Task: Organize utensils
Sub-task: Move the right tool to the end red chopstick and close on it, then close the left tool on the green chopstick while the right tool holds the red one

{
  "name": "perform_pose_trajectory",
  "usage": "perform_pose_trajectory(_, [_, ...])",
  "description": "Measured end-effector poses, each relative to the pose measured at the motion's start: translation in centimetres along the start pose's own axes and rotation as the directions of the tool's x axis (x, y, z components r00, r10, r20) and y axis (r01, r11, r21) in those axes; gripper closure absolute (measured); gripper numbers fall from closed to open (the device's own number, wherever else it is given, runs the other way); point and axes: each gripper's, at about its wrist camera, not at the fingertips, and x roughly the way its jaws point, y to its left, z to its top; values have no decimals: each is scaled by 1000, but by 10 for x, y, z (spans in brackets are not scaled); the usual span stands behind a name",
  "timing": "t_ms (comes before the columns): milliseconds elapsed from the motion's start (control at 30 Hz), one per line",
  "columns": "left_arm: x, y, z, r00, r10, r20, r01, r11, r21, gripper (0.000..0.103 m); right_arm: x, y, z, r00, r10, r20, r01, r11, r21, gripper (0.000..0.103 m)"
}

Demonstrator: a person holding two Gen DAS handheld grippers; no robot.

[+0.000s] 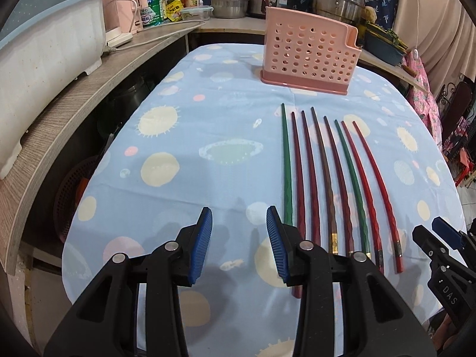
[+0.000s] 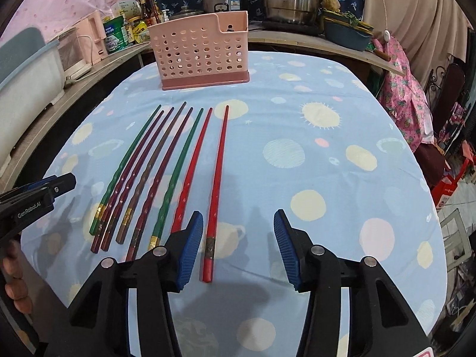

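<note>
The left gripper (image 1: 239, 244) stood part-open and empty above the tablecloth (image 1: 184, 136). The right gripper (image 2: 238, 247) was likewise spread, gripping nothing; the outermost red chopstick (image 2: 217, 178) lay between its jaws, pads clear. Eight chopsticks (image 1: 327, 178) lay side by side, their near ends hidden by the left jaw. The pink holder (image 1: 309, 50) stood at 12 o'clock, with open cloth at 9 o'clock
</note>
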Motion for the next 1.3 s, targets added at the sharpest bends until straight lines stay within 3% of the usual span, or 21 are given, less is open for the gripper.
perform_pose_trajectory(667, [5, -7, -17, 999, -32, -42, 32, 999, 18, 67, 14, 13, -18, 998, 41, -53, -42, 999, -18, 81])
perform_pose_trajectory(833, [5, -10, -18, 998, -49, -44, 50, 999, 18, 59, 17, 10, -22, 998, 38, -55, -39, 999, -13, 87])
perform_pose_trajectory(1067, [10, -14, -21, 996, -62, -59, 64, 998, 24, 59, 17, 6, -23, 998, 34, -50, -34, 999, -6, 95])
perform_pose_trajectory(1300, [19, -18, -25, 996, -54, -78, 57, 998, 30, 59, 17, 3, -23, 998, 38, -48, -38, 999, 2, 96])
